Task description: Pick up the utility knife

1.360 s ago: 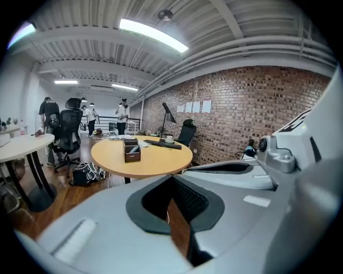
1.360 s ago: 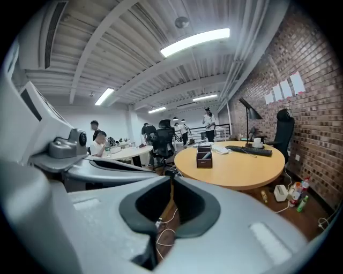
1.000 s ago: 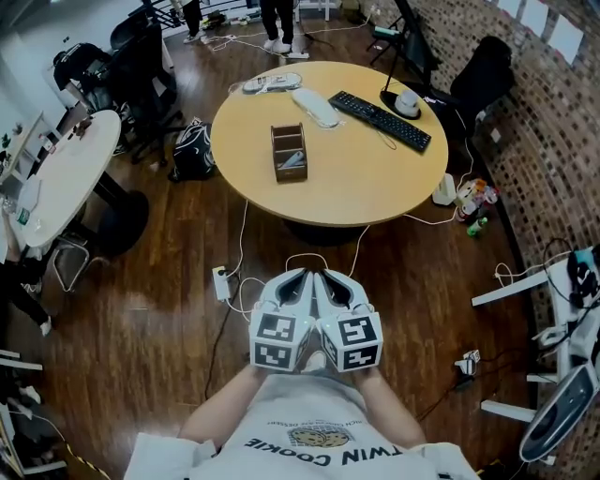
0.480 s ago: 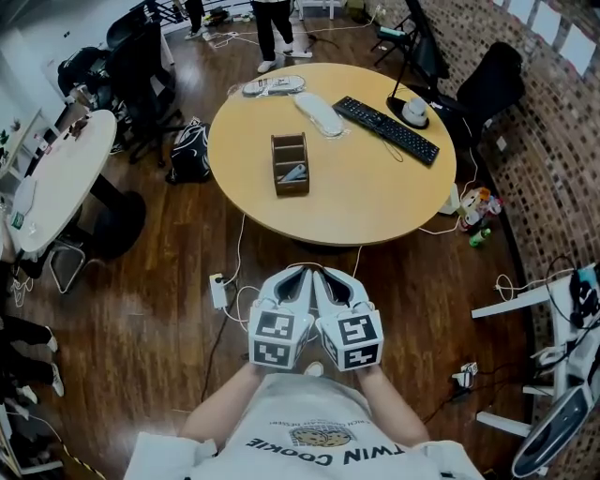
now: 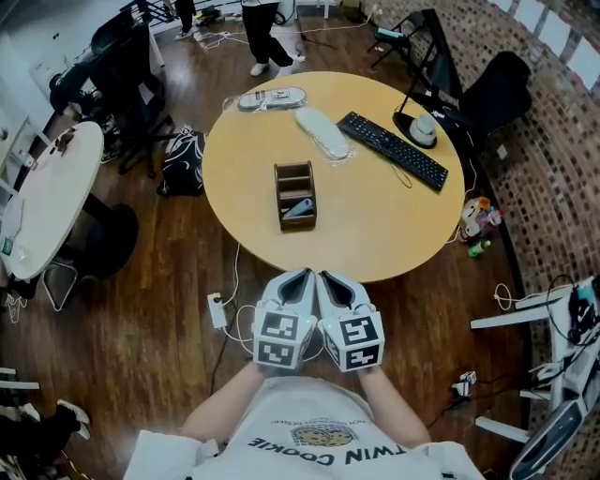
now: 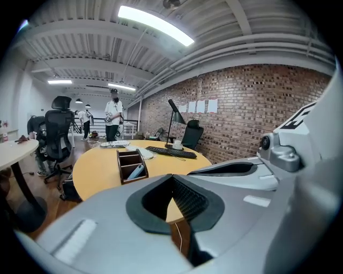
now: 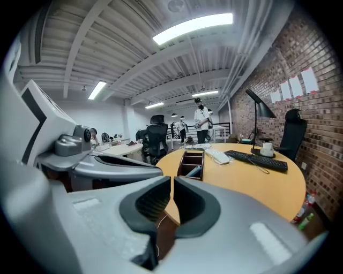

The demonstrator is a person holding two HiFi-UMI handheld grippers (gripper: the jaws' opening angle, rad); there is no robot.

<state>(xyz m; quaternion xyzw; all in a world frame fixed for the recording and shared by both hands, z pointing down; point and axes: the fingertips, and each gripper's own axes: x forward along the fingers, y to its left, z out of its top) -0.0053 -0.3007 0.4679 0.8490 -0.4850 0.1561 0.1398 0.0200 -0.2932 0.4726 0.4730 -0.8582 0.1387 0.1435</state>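
Note:
A brown wooden organizer (image 5: 295, 194) stands on the round wooden table (image 5: 375, 220). In its nearest compartment lies a pale blue-grey utility knife (image 5: 298, 208), also seen from the left gripper view as the knife (image 6: 136, 172) and from the right gripper view as the knife (image 7: 195, 171). My left gripper (image 5: 305, 275) and right gripper (image 5: 325, 275) are held side by side just short of the table's near edge, well apart from the organizer. Both point at the table. The left gripper (image 6: 172, 177) and the right gripper (image 7: 172, 180) are shut with nothing between their jaws.
On the far side of the table lie a black keyboard (image 5: 392, 149), a lamp base (image 5: 422, 127), a white oblong case (image 5: 322, 132) and a flat device (image 5: 272, 97). A power strip (image 5: 217, 309) and cables lie on the floor. A white table (image 5: 47, 197) stands left; a person (image 5: 262, 28) stands beyond.
The round table has come nearer and lower in the head view. Both grippers have travelled forward together toward its near edge, still shut and side by side.

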